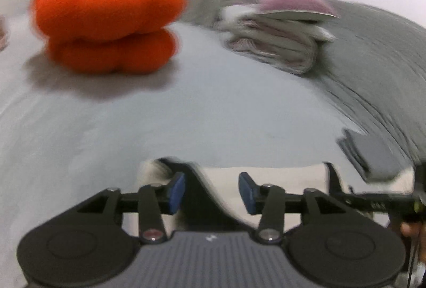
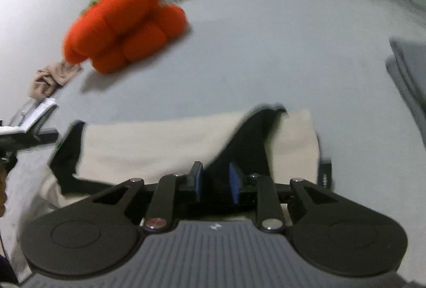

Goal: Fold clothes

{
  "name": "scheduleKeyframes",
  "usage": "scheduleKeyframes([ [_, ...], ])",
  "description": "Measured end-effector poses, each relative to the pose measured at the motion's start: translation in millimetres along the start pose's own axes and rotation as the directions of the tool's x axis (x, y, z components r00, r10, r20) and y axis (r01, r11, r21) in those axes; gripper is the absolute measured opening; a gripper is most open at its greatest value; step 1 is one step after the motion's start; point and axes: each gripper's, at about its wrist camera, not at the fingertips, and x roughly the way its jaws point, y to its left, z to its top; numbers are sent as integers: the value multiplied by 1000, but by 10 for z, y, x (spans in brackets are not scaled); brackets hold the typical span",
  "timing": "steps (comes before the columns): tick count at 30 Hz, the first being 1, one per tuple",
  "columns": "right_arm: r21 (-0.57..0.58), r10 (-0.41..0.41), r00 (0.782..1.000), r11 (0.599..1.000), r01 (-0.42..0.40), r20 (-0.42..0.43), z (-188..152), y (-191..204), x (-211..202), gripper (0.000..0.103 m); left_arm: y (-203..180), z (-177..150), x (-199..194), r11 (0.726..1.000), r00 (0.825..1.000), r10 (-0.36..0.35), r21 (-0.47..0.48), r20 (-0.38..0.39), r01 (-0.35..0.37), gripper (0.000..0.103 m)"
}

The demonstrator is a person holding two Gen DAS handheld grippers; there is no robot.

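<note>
Left wrist view: the left gripper [image 1: 211, 193] stands with its blue pads well apart and clamps nothing; the cream and black garment [image 1: 279, 181] lies flat beneath and ahead of the fingertips. Motion blur softens every edge. A small pale mark on the grey ribbed gripper housing cannot be read, nor can the pale characters on a black bar at the right edge.

Right wrist view: the right gripper [image 2: 216, 182] shows a narrow gap between its pads, black fabric of the garment [image 2: 159, 144] behind them; whether the pads touch that fabric cannot be told. The garment is smooth cream cloth with black panels, lying on the pale grey sheet [image 2: 239, 53].

Beyond the garment sits a plush orange pumpkin [image 1: 106, 21], lobed, fleecy, with a green felt top. Right of the pumpkin rests a stack of folded knitwear [image 1: 277, 43], ribbed pink and white, a mauve item uppermost. Right of the garment lies a folded grey cloth [image 1: 372, 154], partly cut off. A crumpled beige cloth [image 2: 50, 77] lies left of the pumpkin.
</note>
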Motion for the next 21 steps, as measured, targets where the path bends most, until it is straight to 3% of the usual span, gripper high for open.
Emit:
scheduleKeyframes([
  [1,5,-6,1000,1000,6,-2,-8,-12,3,26,-87,-2,59,999,1000,-18,40,1,18,51],
  [4,-1,-30,999,1000,30,17,-3,-23,-32,26,-140,-81,321,995,998,42,97,-48,-37,51],
  [7,-1,-69,998,998,69,14,-30,-105,-10,21,66,-142,437,999,994,49,-6,-102,-50,47],
  [9,19,-79,997,997,79,-8,-17,-173,-22,17,136,-142,390,999,993,41,-29,-107,-45,41],
  [12,41,-76,997,996,77,-22,47,-212,-99,18,147,-144,343,999,994,33,-40,-108,-37,42],
  [15,67,-63,996,996,59,56,117,-276,-221,33,159,-104,289,997,996,18,-73,-82,-24,43],
  [17,95,-80,989,993,69,120,181,-329,-276,37,164,-60,257,996,999,10,-83,-47,-14,50],
  [21,161,-48,996,986,36,72,120,-442,-90,38,235,-96,379,994,996,26,-107,-84,-34,48],
])
